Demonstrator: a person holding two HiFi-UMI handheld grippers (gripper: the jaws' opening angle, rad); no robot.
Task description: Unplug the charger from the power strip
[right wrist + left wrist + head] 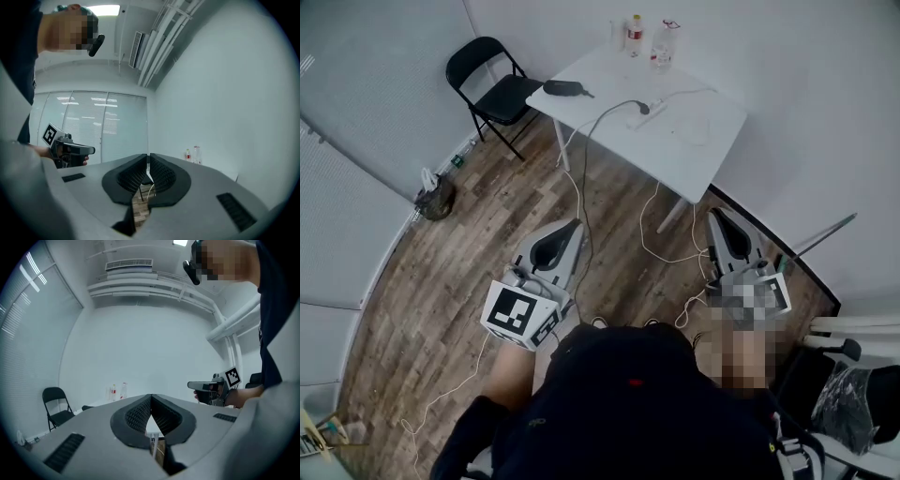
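On the white table at the far end of the room lies a white power strip with a dark charger plugged into it. A grey cable runs from the charger off the table's edge. Both grippers are held level above the wooden floor, well short of the table. My left gripper is shut with nothing in it. My right gripper is also shut and holds nothing. Each gripper view shows the other gripper off to its side.
A black folding chair stands left of the table. On the table are a black object and two bottles. White cables trail over the floor. A dark bag sits by the left wall, and white frames and a bag at the right.
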